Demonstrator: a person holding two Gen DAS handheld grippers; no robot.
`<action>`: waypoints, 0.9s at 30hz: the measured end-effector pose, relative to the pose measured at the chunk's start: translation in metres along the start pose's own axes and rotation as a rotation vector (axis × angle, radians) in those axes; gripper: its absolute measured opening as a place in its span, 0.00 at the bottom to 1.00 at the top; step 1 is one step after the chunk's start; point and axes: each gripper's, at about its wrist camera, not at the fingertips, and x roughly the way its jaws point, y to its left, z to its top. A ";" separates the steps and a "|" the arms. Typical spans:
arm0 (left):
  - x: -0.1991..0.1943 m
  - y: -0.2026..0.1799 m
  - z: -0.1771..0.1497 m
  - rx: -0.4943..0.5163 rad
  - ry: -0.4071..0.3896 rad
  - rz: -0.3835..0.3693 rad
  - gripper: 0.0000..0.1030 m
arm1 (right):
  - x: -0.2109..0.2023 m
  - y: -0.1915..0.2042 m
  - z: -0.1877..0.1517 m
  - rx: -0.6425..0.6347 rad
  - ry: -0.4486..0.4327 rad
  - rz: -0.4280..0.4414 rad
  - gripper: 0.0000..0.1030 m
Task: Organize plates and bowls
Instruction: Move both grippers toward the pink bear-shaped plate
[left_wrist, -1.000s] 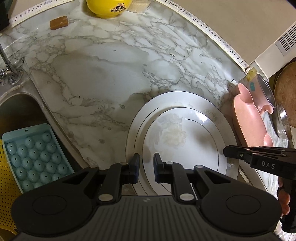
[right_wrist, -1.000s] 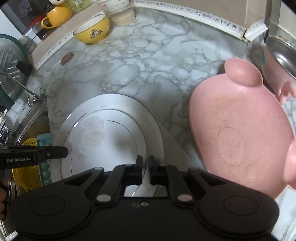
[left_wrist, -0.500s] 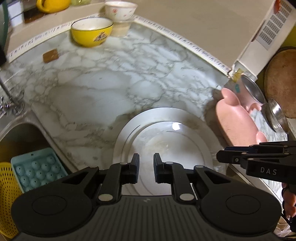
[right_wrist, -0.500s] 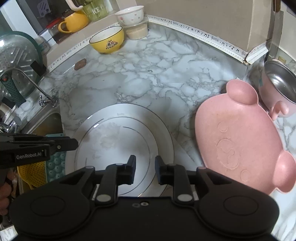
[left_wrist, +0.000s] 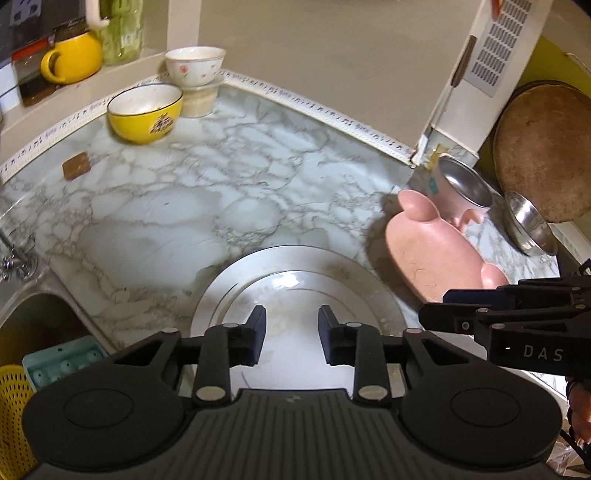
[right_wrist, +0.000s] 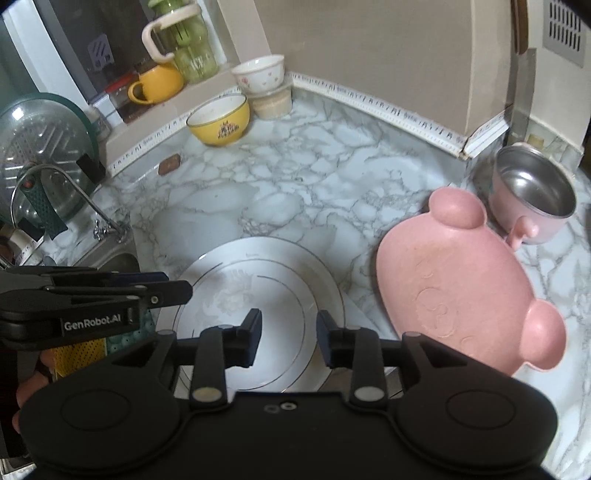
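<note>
A large white plate (left_wrist: 295, 273) (right_wrist: 258, 280) lies flat on the marble counter (left_wrist: 184, 206) near its front edge. My left gripper (left_wrist: 291, 336) is open and empty above the plate's near side. My right gripper (right_wrist: 288, 338) is open and empty above the plate's right part. A pink bear-shaped plate (left_wrist: 432, 251) (right_wrist: 454, 288) lies to the right. A pink-sided steel bowl (left_wrist: 461, 192) (right_wrist: 532, 195) stands behind it. A yellow bowl (left_wrist: 146, 110) (right_wrist: 219, 120) and a white flowered bowl (left_wrist: 194, 66) (right_wrist: 260, 75) on a beige one stand at the back.
A sink (left_wrist: 33, 321) with a yellow colander (left_wrist: 11, 398) and a teal tray (left_wrist: 62, 363) is at the left. A tap (right_wrist: 74, 199) stands by it. A steel dish (left_wrist: 530, 229) and a round board (left_wrist: 543, 151) are far right. A yellow mug (left_wrist: 72, 57) sits on the ledge.
Both grippers have risen and drawn back from the white plate, and both have opened wider. The plate stays flat on the counter.
</note>
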 end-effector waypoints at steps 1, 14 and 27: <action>-0.001 -0.003 0.000 0.007 -0.004 -0.004 0.29 | -0.003 0.000 -0.001 0.000 -0.011 -0.003 0.34; -0.011 -0.045 0.006 0.084 -0.087 -0.021 0.66 | -0.044 -0.025 -0.019 0.016 -0.135 -0.031 0.65; 0.033 -0.102 0.035 0.169 -0.063 -0.134 0.74 | -0.061 -0.093 -0.037 0.154 -0.195 -0.178 1.00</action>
